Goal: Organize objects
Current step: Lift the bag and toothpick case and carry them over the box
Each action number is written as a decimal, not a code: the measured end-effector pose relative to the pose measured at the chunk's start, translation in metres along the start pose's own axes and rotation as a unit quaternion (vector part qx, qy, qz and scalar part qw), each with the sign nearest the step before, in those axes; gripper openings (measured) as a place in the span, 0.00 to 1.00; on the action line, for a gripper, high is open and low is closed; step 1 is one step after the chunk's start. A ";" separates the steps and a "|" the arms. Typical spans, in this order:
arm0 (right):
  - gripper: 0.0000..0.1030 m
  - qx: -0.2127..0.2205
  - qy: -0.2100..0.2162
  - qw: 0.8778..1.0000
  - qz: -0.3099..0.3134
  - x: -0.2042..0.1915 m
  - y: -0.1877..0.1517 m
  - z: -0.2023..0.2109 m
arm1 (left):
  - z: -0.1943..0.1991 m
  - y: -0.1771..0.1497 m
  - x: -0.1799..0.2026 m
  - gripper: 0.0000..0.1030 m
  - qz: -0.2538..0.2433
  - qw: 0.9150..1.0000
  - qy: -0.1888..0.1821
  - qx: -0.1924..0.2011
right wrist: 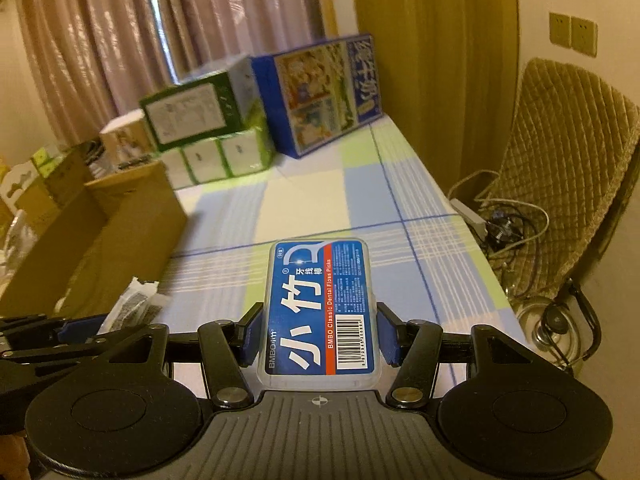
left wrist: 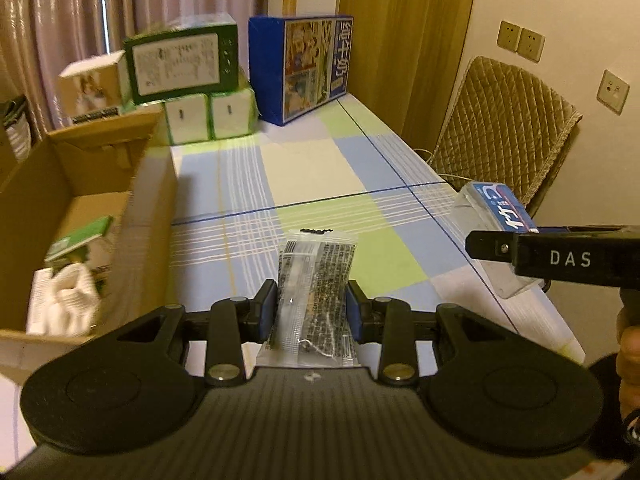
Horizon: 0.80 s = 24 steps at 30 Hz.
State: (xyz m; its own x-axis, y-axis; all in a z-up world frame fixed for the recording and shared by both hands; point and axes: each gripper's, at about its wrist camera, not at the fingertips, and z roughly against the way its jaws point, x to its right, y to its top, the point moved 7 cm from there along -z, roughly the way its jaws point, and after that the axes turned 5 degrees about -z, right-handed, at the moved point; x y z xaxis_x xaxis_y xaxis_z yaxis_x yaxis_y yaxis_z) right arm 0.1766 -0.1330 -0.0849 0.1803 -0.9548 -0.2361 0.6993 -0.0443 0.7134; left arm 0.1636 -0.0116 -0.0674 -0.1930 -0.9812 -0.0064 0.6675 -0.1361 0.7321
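Observation:
My left gripper [left wrist: 311, 312] is shut on a clear plastic packet [left wrist: 314, 292] printed with black text, held above the checked tablecloth [left wrist: 320, 168]. My right gripper [right wrist: 318, 336] is shut on a clear dental floss pick box [right wrist: 320, 308] with a blue label. In the left wrist view that floss box [left wrist: 496, 208] and the right gripper's black finger [left wrist: 496, 246] show at the right edge. In the right wrist view the packet [right wrist: 134, 304] and the left gripper's black arms appear at the lower left.
An open cardboard box [left wrist: 152, 200] stands at the table's left and holds a green packet [left wrist: 80, 240] and white cloth [left wrist: 76, 292]. Green-and-white cartons [left wrist: 184, 64] and a blue carton [left wrist: 304, 64] line the far end. A quilted chair [left wrist: 504, 128] stands off the right edge.

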 end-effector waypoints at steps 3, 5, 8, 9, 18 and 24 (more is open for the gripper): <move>0.52 0.004 0.014 1.000 0.010 -0.016 -0.004 0.015 | 0.020 -0.003 -0.001 0.30 0.000 1.000 0.007 0.005; 0.52 0.005 0.020 1.000 0.016 -0.026 -0.006 0.022 | 0.033 -0.006 -0.003 0.30 0.003 1.000 0.011 0.008; 0.52 0.008 0.033 0.999 0.025 -0.042 -0.010 0.031 | 0.050 -0.009 -0.006 0.30 0.003 1.000 0.018 0.013; 0.52 0.009 0.037 0.999 0.028 -0.046 -0.012 0.034 | 0.055 -0.010 -0.008 0.30 0.005 1.000 0.020 0.014; 0.52 0.014 0.077 0.995 0.058 -0.096 -0.013 0.044 | 0.093 -0.017 -0.036 0.30 0.005 0.998 0.055 0.030; 0.52 0.010 0.104 0.991 0.080 -0.135 -0.014 0.041 | 0.110 -0.019 -0.062 0.30 0.017 0.996 0.075 0.034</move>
State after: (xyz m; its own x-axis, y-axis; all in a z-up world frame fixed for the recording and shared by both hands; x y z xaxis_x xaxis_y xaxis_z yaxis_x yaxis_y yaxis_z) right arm 0.1138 -0.0157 -0.0363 0.4289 -0.8686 -0.2482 0.6364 0.0956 0.7654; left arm 0.0838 0.0664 -0.0060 -0.0572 -0.9953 -0.0787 0.6206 -0.0972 0.7781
